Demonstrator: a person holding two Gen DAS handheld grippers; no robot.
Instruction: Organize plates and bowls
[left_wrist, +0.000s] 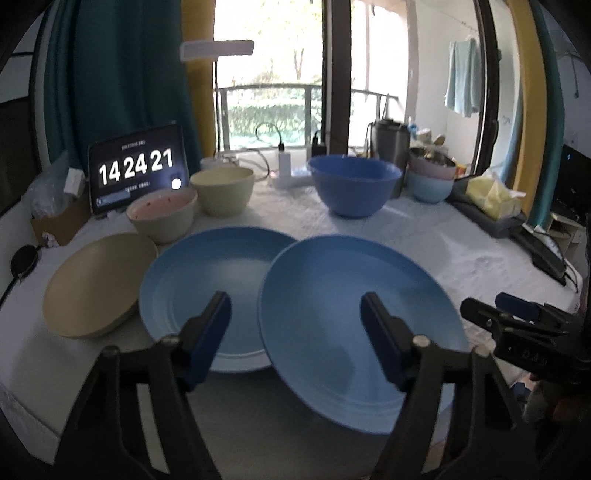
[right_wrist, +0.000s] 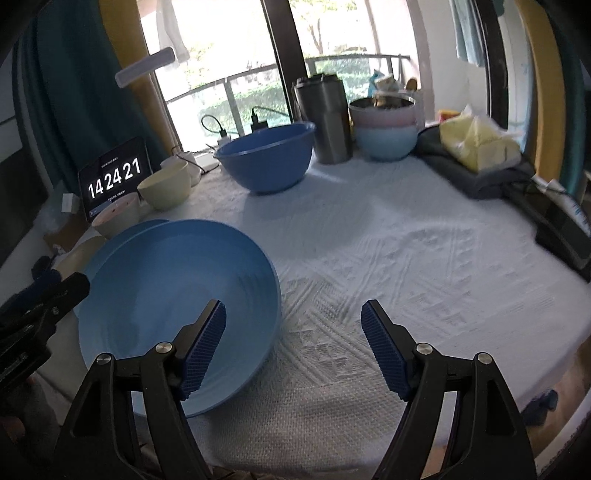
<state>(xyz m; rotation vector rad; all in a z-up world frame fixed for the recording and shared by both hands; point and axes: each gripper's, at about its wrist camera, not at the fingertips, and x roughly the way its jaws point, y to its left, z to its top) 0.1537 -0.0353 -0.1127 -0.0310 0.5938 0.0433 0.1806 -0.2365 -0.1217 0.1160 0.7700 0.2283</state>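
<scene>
Two blue plates lie side by side on the white tablecloth. The right plate (left_wrist: 354, 332) (right_wrist: 177, 295) overlaps the rim of the left plate (left_wrist: 207, 291). A beige plate (left_wrist: 96, 284) lies at the left. A pink-lined bowl (left_wrist: 162, 214), a cream bowl (left_wrist: 223, 190) and a big blue bowl (left_wrist: 354, 184) (right_wrist: 267, 160) stand behind. My left gripper (left_wrist: 295, 314) is open above the two blue plates. My right gripper (right_wrist: 293, 321) is open at the right plate's right edge, holding nothing; it also shows in the left wrist view (left_wrist: 517, 317).
A tablet clock (left_wrist: 136, 170) stands at the back left. A steel tumbler (right_wrist: 325, 118), stacked pink and light-blue bowls (right_wrist: 386, 125), a yellow pack (right_wrist: 480, 142) on grey cloth and a power strip (left_wrist: 291, 177) line the back. A dark device (right_wrist: 561, 229) lies at the right edge.
</scene>
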